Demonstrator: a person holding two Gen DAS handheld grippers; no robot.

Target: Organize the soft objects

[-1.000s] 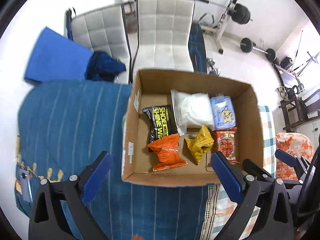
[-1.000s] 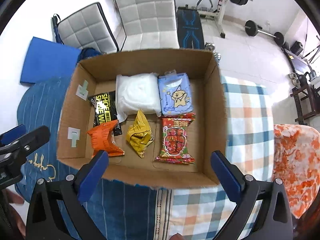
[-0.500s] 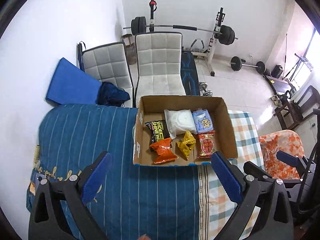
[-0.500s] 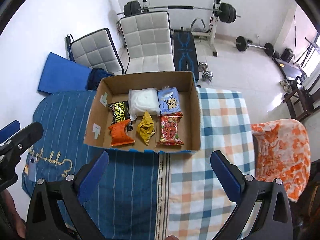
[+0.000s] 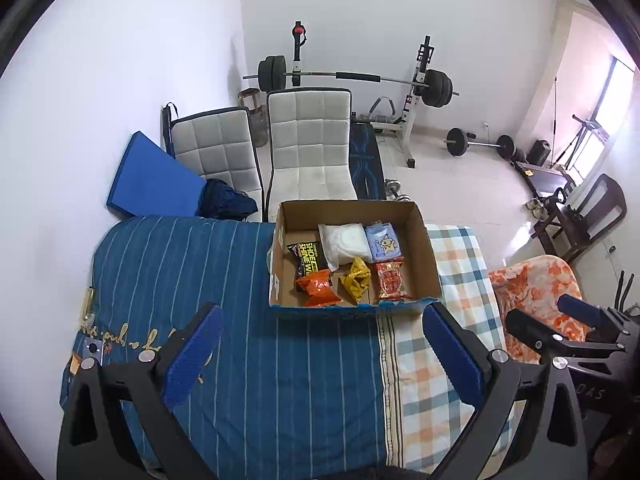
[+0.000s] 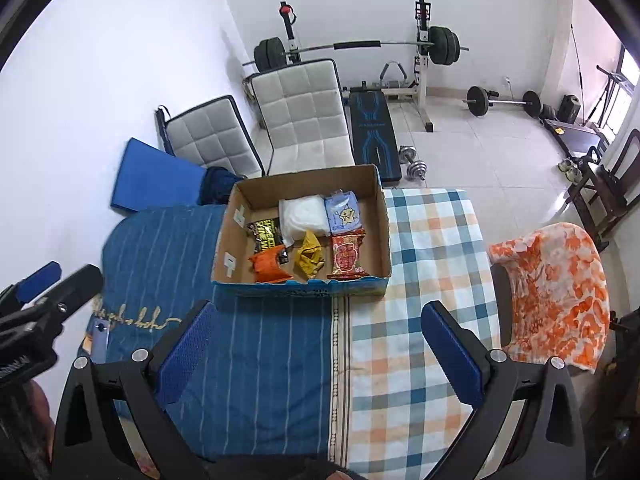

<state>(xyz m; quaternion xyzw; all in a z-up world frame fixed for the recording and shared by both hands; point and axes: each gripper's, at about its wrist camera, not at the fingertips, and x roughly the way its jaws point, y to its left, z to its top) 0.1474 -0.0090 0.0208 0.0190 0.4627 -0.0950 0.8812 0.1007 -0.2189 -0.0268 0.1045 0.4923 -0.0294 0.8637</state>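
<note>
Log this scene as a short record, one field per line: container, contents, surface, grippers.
container: open cardboard box
contents: orange packet, yellow packet, red packet, black packet, white pack, blue tissue pack
surface: blue striped cloth beside checked cloth
grippers: left gripper and right gripper both open, empty, short of the box

Bed [image 5: 280, 360] covered by a blue striped blanket [image 5: 192, 264] and, right of it, a plaid sheet [image 5: 452, 264]. Cardboard box [image 5: 428, 256] sits directly on it (straddling the blanket/sheet seam). Small card [image 5: 93, 349] at blanket's left edge.
</note>
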